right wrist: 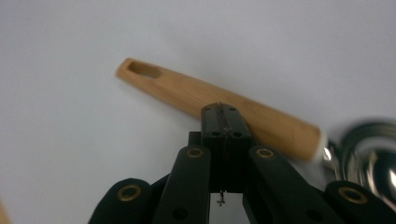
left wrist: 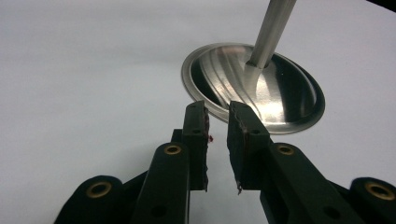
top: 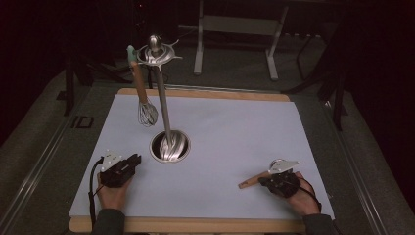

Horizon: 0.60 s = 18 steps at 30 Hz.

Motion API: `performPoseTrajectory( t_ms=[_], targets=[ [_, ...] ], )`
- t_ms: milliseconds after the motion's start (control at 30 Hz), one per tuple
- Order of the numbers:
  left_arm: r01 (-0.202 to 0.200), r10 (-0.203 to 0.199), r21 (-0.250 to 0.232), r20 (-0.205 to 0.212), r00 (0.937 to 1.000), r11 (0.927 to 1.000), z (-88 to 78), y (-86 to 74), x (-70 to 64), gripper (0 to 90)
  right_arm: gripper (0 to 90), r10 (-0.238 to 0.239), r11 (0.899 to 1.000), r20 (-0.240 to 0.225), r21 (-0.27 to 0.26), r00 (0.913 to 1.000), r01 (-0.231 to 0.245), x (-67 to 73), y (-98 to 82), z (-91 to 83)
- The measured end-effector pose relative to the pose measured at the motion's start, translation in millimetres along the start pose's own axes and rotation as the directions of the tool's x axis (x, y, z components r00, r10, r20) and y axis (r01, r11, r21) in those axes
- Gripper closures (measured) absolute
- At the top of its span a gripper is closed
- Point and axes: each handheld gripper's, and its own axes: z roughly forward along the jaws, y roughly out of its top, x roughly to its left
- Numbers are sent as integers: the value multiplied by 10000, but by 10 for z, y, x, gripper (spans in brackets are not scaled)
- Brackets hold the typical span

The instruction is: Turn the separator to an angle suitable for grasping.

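A steel utensil stand rises from a round base [top: 178, 152] at mid-table, its pole [top: 164, 103] topped by a ring of hooks [top: 155, 53]. A wooden-handled whisk [top: 146, 112] hangs from one hook. A spoon with a wooden handle [top: 250, 181] and a metal bowl [right wrist: 373, 158] lies flat at the front right. My right gripper [right wrist: 226, 112] is shut with its pads pressed together, its tips just in front of that handle [right wrist: 187, 93]. My left gripper [left wrist: 218, 126] is open with a narrow gap and nothing in it, pointing at the stand's base [left wrist: 280, 93]. In the high view it rests left of the base [top: 133, 161].
A white sheet [top: 235, 127] covers the wooden table top. The table's front edge [top: 195, 225] runs just ahead of both hands. Beyond the far edge stand a metal frame's legs [top: 198, 54] on a dark floor.
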Motion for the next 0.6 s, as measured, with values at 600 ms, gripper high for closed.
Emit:
performPoseTrajectory(
  t_ms=[600],
  targets=[
    [-88,88,-57,-4,10000,9999,-1,-13,-12,777,900,-438,9978,145,511,9989,430,-173,572,368]
  ],
)
